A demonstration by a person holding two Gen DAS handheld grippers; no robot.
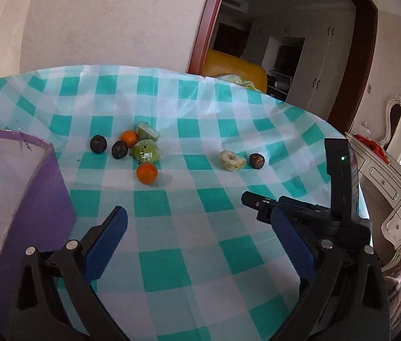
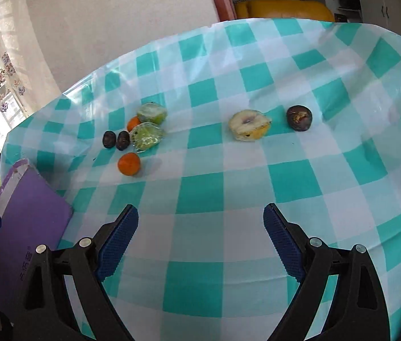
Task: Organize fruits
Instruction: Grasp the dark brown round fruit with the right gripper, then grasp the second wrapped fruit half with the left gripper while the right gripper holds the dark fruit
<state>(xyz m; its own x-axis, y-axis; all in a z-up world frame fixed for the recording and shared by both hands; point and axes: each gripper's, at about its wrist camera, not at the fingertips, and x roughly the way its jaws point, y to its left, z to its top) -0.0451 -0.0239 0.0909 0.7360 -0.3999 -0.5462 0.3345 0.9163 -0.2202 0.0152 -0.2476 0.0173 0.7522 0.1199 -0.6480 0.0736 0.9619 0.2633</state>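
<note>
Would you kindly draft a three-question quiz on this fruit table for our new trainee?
1. True or false: the left gripper grips an orange.
2. How many dark round fruits lie on the checked tablecloth?
3. Which lies beside the pale cut fruit? A) an orange B) a dark fruit C) the purple box

Key:
1. False; both it and the right gripper are open, holding nothing.
2. Three: two in the cluster, one apart.
3. B
</note>
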